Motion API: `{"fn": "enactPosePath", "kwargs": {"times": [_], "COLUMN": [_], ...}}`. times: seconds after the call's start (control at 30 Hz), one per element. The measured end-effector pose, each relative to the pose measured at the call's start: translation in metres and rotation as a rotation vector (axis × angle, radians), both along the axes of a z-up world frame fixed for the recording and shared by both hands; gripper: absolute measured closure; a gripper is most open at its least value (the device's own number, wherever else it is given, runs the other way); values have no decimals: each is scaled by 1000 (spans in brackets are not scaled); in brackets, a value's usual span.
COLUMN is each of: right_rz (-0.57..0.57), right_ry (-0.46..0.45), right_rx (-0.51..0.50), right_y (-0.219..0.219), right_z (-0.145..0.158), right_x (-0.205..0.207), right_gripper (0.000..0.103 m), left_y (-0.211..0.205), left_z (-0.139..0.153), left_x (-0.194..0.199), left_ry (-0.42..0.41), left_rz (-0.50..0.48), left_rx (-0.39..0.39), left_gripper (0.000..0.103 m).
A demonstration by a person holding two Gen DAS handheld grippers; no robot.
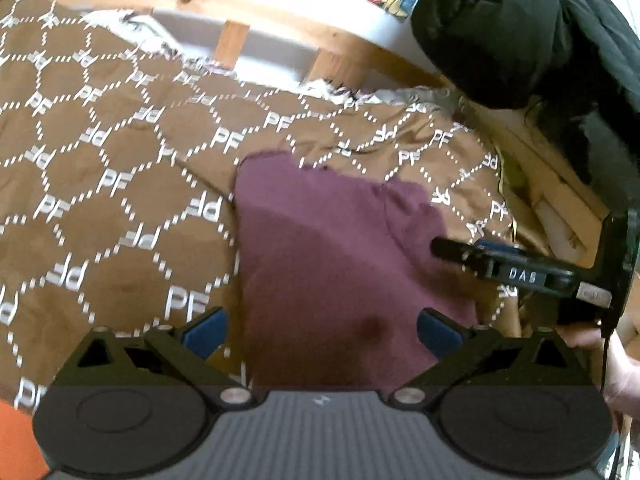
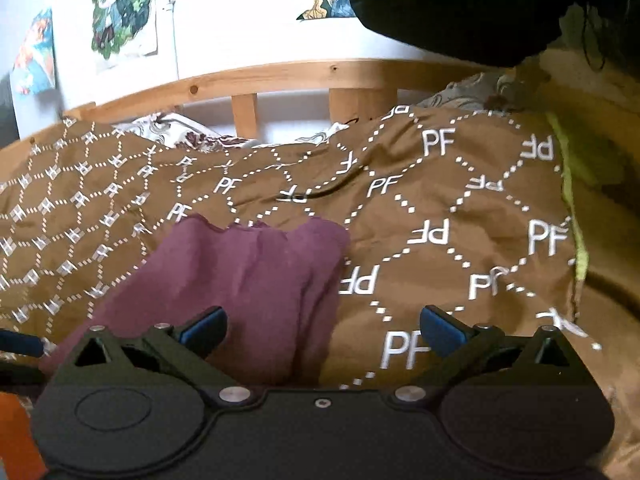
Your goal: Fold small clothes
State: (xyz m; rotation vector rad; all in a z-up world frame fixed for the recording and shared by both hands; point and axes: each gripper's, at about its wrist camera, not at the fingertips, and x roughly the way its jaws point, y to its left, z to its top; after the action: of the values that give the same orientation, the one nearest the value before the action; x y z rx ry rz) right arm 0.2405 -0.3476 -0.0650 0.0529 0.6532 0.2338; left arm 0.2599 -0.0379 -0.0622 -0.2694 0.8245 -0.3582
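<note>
A small maroon garment point(image 1: 332, 248) lies flat on a brown bedspread point(image 1: 100, 184) printed with white "PF" letters. My left gripper point(image 1: 322, 330) hovers over the garment's near part, open and empty. The right gripper point(image 1: 460, 254) reaches in from the right over the garment's right edge in the left wrist view. In the right wrist view the garment point(image 2: 248, 276) lies left of centre on the bedspread point(image 2: 460, 208), and my right gripper point(image 2: 322, 330) is open and empty above its right edge.
A wooden bed rail point(image 2: 280, 76) runs along the far side, with a white wall and posters point(image 2: 120, 12) behind. A black padded garment point(image 1: 520, 28) hangs at the upper right. Something orange point(image 1: 16, 440) lies at the near left.
</note>
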Motion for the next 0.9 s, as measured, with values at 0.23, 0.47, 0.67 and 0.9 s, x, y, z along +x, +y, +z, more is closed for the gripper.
{"fn": "enactPosePath", "kwargs": {"times": [0.23,0.47,0.67,0.9], "right_rz": [57,51,42,18], "right_ry": [87,258,253,264], "right_rx": [88,270,322,333], "right_y": [8,1,-4,-5], "right_z": [-8,-30,-35,-31], "right_x": [18,46,48,51], "right_gripper": [1,1,1,1], "left_y": [-14,2,5,2], "left_z": [-12,-36,-37,-34], "left_x": [24,15,15,24], "left_ry": [70,158,181,210], "left_rz": [-15,16,26,16], "left_rx": [84,-7,-29,-27], "left_gripper": [1,1,1,1]}}
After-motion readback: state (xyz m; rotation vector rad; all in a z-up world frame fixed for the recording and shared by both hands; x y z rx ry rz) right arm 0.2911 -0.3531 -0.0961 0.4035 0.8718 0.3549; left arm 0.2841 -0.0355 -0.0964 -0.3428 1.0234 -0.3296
